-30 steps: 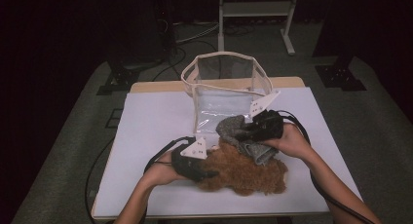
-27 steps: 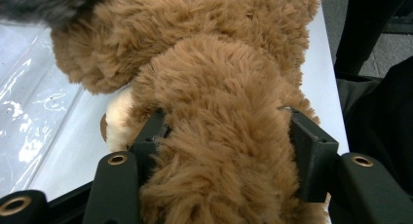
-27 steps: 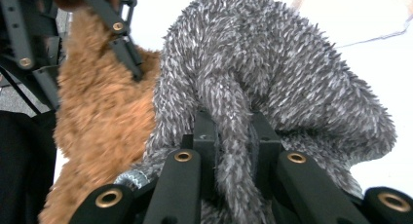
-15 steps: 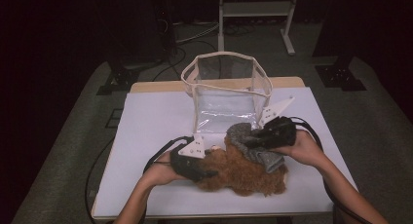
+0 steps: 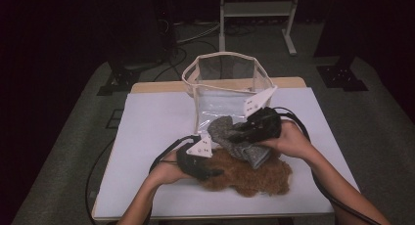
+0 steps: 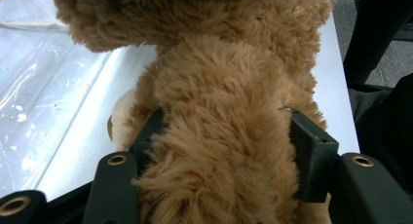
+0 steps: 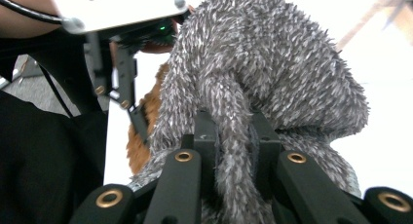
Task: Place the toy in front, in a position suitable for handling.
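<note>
My right claw [image 7: 229,136] is pinched nearly closed on a thin fold of the grey plush [image 7: 272,73], lifted just ahead of it, over the brown plush. Left claw [image 6: 224,146], jaws set wide, clamps the brown plush [image 6: 229,87] low on the table [image 5: 147,137].

Risk: the grey fold is narrow and could slide out mid-carry. Its trailing bulk may catch the bag [image 5: 227,83] rim beyond my right claw.

Grey plush: spiky, limp, drooping. Brown: thick, shaggy, squashy.
</note>
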A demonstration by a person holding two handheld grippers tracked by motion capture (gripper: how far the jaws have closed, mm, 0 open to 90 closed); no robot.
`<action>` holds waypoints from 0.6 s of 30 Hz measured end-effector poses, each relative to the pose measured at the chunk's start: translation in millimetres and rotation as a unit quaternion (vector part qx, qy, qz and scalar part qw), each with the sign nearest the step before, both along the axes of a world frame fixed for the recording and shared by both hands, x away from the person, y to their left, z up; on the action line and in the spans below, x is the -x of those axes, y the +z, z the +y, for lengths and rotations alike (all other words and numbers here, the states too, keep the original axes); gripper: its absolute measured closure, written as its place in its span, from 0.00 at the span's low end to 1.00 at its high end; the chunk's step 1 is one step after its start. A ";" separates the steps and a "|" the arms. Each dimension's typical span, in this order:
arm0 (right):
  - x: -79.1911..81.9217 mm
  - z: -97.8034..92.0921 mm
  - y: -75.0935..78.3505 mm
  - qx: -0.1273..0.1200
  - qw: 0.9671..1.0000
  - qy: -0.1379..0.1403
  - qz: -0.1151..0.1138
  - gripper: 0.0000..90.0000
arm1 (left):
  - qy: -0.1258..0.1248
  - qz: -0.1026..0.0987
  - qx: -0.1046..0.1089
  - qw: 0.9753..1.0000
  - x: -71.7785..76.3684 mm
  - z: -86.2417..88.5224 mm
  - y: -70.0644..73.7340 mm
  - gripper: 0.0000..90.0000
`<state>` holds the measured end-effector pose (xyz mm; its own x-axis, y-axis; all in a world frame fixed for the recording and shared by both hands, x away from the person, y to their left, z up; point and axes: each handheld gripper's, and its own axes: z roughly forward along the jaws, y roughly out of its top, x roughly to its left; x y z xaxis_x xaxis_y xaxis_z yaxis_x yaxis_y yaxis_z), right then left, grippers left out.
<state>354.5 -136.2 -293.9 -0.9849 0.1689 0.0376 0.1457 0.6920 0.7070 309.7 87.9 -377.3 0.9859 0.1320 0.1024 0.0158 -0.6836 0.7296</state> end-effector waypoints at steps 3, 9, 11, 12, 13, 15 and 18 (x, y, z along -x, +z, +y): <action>-5.7 10.8 -13.2 0.030 1.000 0.001 0.010 0.86 | -0.005 -0.006 -0.004 1.000 2.1 2.2 0.0 0.47; -10.7 -12.6 -40.7 0.041 0.998 -0.023 0.050 0.87 | 0.001 -0.003 0.004 1.000 4.0 3.9 -0.6 0.45; -10.3 -27.2 -44.9 0.030 0.998 -0.031 0.055 0.87 | 0.007 -0.001 0.005 1.000 3.4 4.7 0.7 0.42; -10.1 -31.5 -45.9 0.024 0.998 -0.032 0.056 0.87 | 0.011 0.001 0.008 1.000 2.8 5.5 1.6 0.40; -9.1 -35.6 -47.2 0.018 0.997 -0.036 0.058 0.87 | 0.015 0.003 0.007 1.000 1.4 6.9 3.2 0.36; -6.7 -39.8 -49.2 0.017 0.998 -0.041 0.054 0.87 | 0.027 0.016 0.008 0.999 -1.9 10.6 5.4 0.30; -5.0 -40.0 -49.3 0.019 0.998 -0.043 0.048 0.87 | 0.033 0.025 0.013 0.999 -3.1 16.5 6.0 0.30</action>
